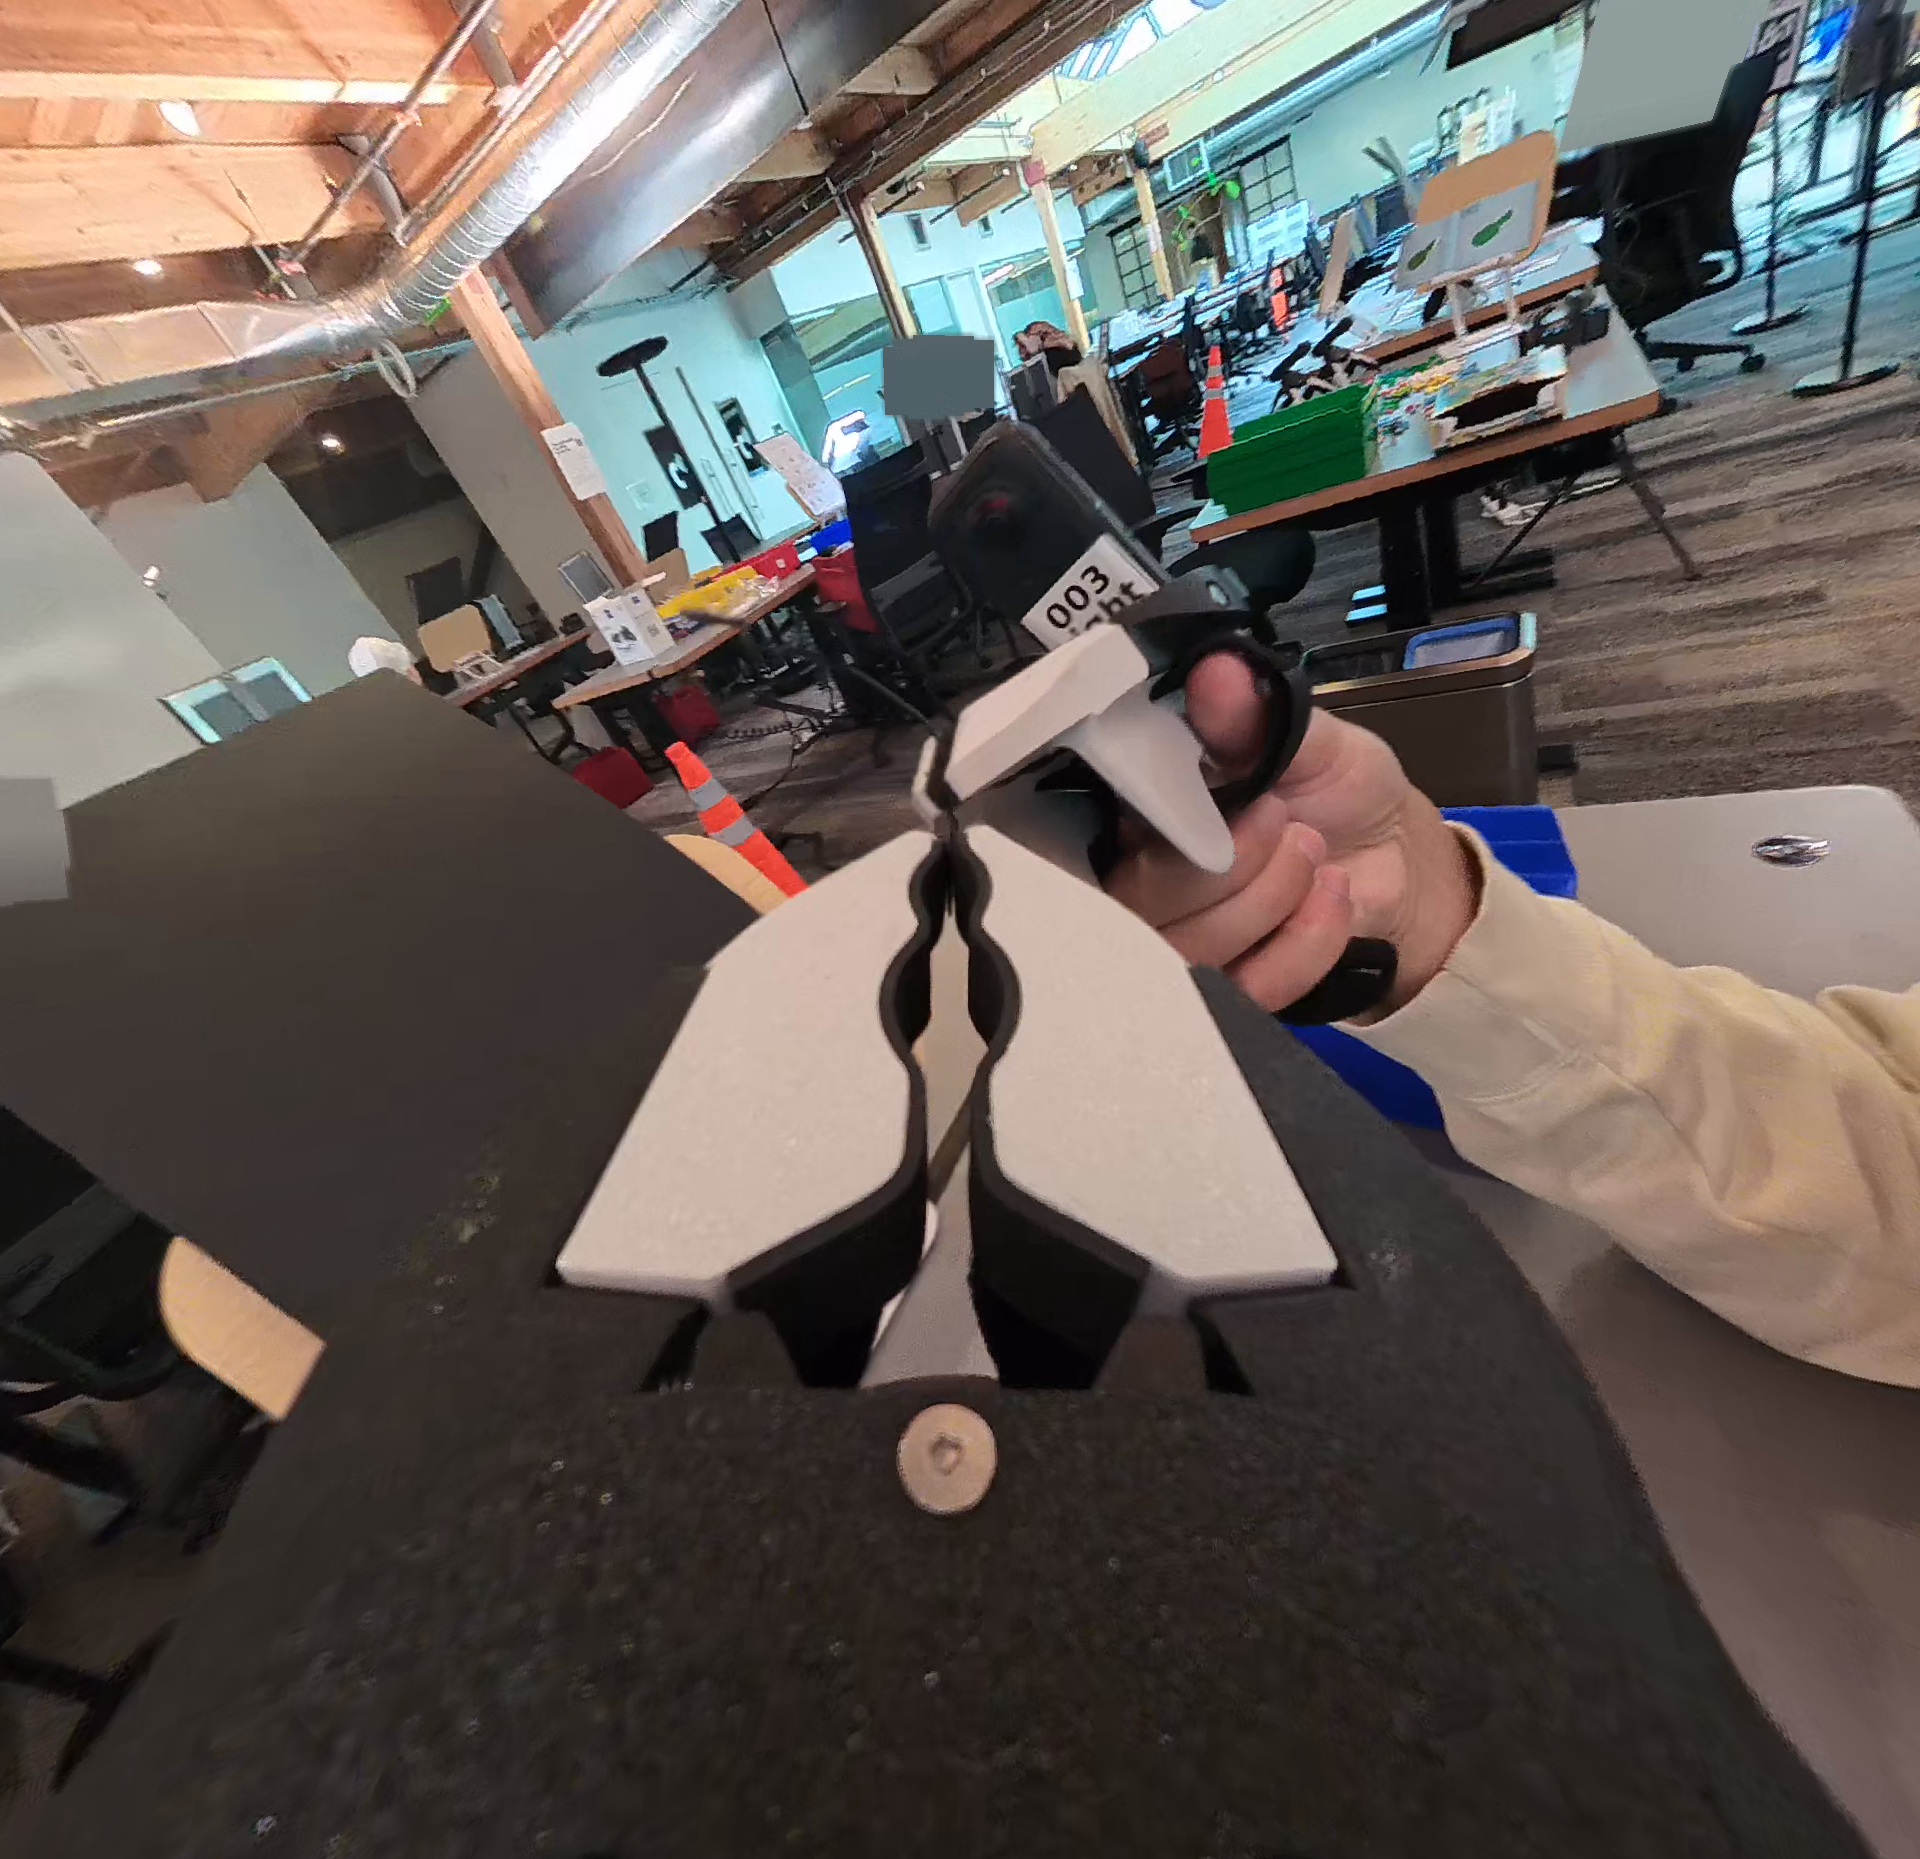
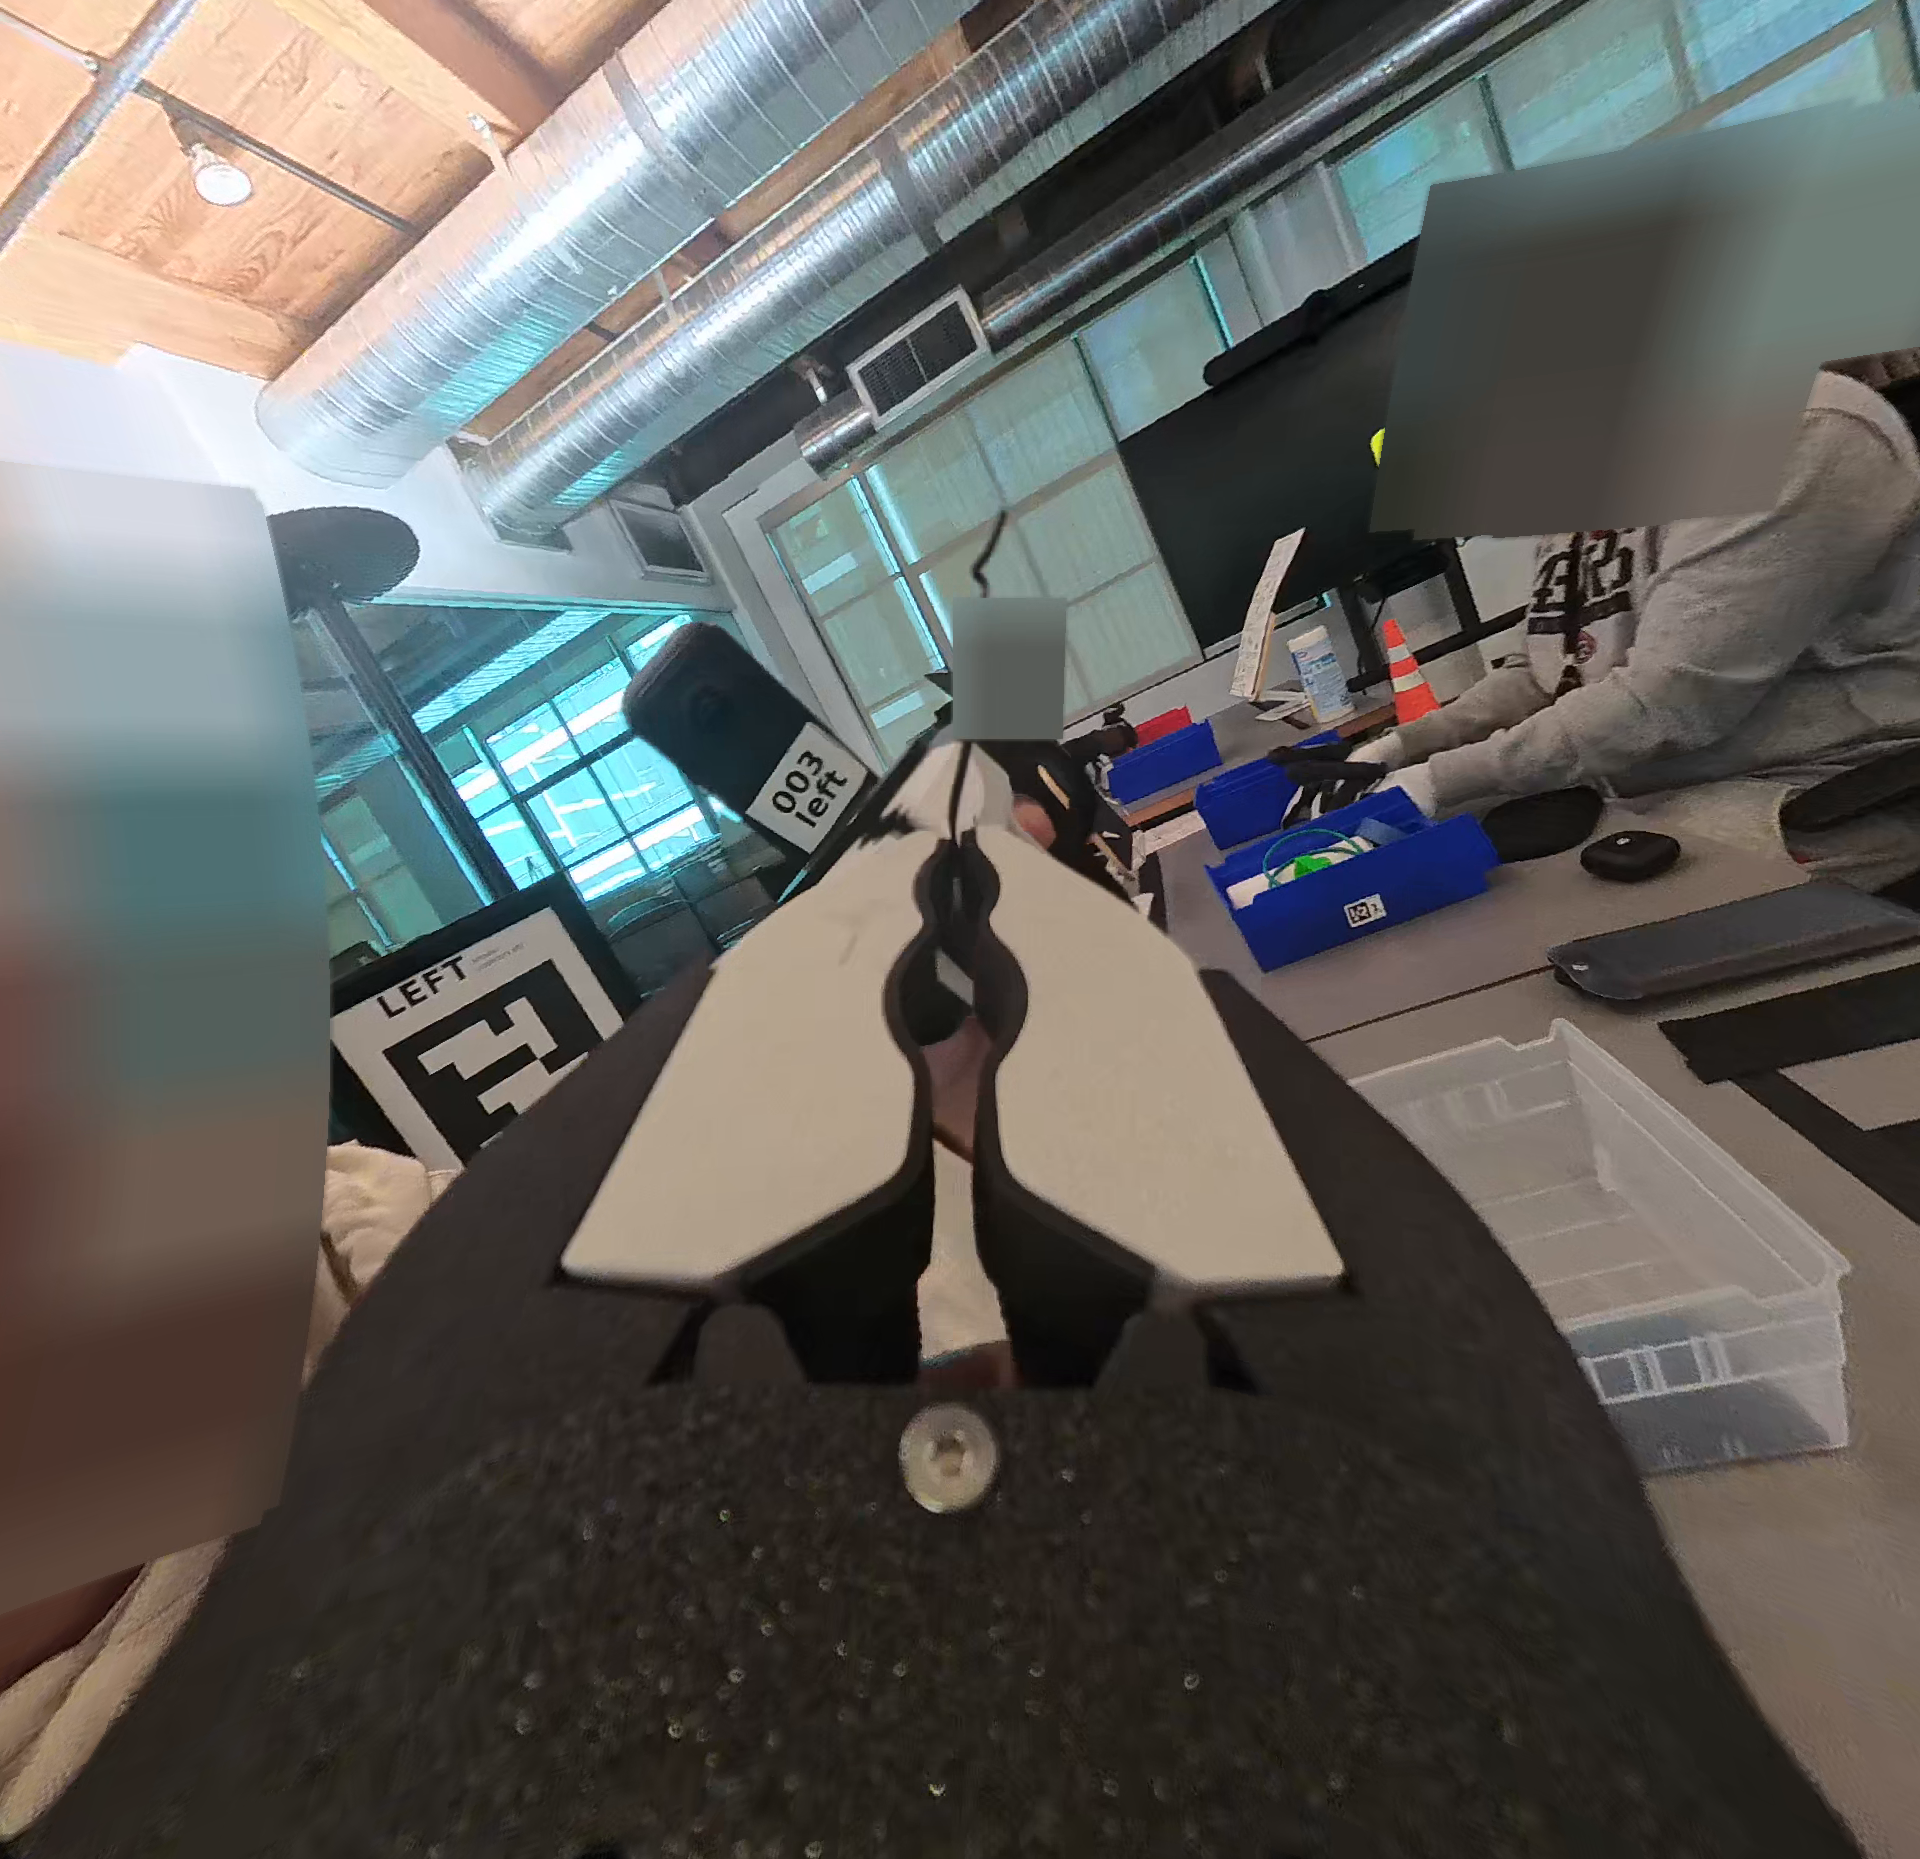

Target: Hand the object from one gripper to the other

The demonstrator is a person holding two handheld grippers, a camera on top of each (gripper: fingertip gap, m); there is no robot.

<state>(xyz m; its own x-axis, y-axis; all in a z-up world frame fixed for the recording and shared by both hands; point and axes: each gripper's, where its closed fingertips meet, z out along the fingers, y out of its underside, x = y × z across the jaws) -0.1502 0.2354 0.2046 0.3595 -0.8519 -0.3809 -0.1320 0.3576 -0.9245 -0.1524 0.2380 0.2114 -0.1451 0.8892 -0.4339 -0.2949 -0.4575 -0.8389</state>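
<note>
The left tongs (image 1: 940, 853), white fingers with wavy black pads, are closed, with only a narrow slit between the pads. The right tongs (image 2: 951, 859) are closed as well. The two pairs meet tip to tip in mid-air, above the edge of the grey worktop (image 1: 1714, 1497). In the left wrist view the right tongs (image 1: 932, 786) come in from the upper right, held by a hand (image 1: 1320, 874) in a cream sleeve (image 1: 1662, 1134).

A thin black wavy strand (image 2: 985, 554) rises from where the tips meet. A blur patch hides part of it, and I cannot tell which pair pinches it.

Beyond the tips there is open air. To the right, on the worktop, a clear plastic bin (image 2: 1662, 1186) lies near and a blue plastic bin (image 2: 1351, 905) farther back, both well apart from the tongs.
</note>
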